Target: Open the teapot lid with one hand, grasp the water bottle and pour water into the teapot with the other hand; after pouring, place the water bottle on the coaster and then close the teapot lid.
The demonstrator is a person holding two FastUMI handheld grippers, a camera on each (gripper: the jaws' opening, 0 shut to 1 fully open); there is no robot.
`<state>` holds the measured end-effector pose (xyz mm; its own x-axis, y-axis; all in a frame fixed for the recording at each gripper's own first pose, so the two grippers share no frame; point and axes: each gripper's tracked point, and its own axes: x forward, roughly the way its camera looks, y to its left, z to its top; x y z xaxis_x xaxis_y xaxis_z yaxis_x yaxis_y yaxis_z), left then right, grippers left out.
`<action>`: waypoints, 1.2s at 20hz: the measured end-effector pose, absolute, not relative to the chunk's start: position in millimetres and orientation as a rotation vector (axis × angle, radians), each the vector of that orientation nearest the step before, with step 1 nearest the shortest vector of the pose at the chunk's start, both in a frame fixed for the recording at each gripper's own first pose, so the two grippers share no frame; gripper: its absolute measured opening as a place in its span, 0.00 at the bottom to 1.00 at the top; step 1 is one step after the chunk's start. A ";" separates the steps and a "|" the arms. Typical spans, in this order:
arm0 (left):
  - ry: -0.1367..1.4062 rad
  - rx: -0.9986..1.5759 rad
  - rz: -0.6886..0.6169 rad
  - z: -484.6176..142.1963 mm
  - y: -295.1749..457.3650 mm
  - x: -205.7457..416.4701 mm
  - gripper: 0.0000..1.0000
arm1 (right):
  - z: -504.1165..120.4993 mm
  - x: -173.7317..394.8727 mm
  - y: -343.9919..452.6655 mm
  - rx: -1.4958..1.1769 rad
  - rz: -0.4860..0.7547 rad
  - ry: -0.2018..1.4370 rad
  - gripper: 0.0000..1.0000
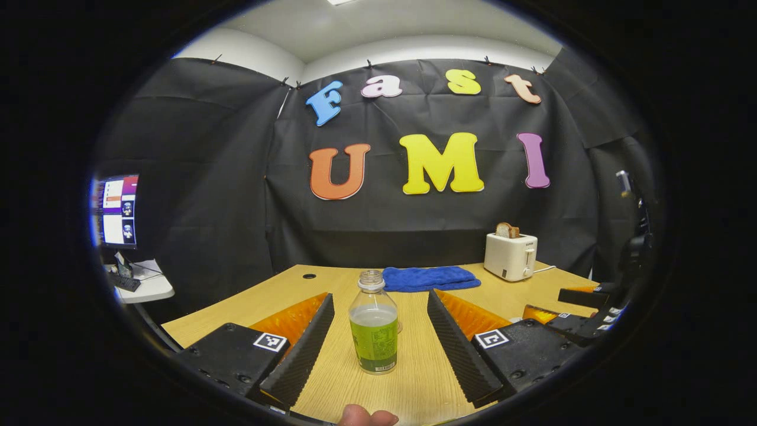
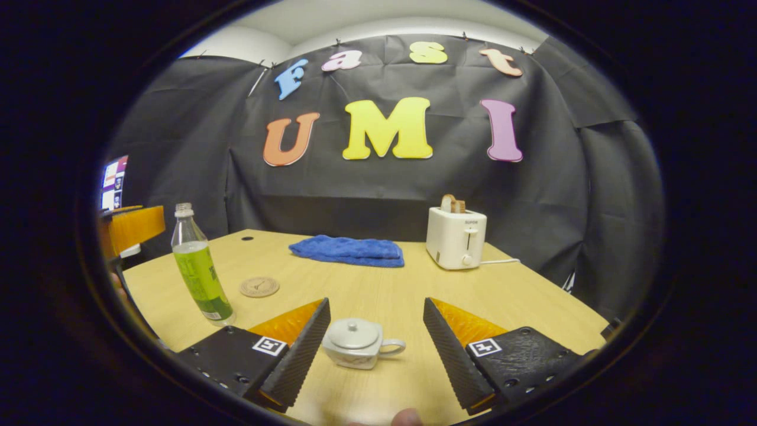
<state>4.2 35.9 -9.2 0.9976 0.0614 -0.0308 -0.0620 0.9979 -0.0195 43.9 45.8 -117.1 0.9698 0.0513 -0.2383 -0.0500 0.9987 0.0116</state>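
Here the uncapped bottle (image 1: 373,331) stands half full of clear water between the left gripper's (image 1: 378,349) spread fingers — the right gripper (image 2: 375,349), equally wide, frames the lidded teapot (image 2: 356,343).

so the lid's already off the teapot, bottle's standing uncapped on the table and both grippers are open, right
Not quite: the lid is on the teapot, as the right gripper view shows, with the right gripper open around it. The rest holds: the water bottle stands uncapped on the table, and the left gripper is open too.
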 end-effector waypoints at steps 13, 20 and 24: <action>0.036 -0.019 0.080 -10.0 46.4 3.8 0.99 | -140.2 62.7 70.1 -0.025 0.076 0.307 0.59; 0.036 -0.024 0.079 -10.0 48.1 2.3 0.99 | -139.4 60.6 67.7 -0.007 0.068 0.313 0.09; 0.040 -0.027 0.079 -11.1 47.6 3.3 0.99 | -142.3 65.6 69.2 0.005 0.093 0.311 0.03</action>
<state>3.3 47.6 -11.1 0.9961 0.0787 -0.0410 -0.0798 0.9965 -0.0251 65.6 69.2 -142.3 0.9480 0.0917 -0.3049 -0.0902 0.9957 0.0189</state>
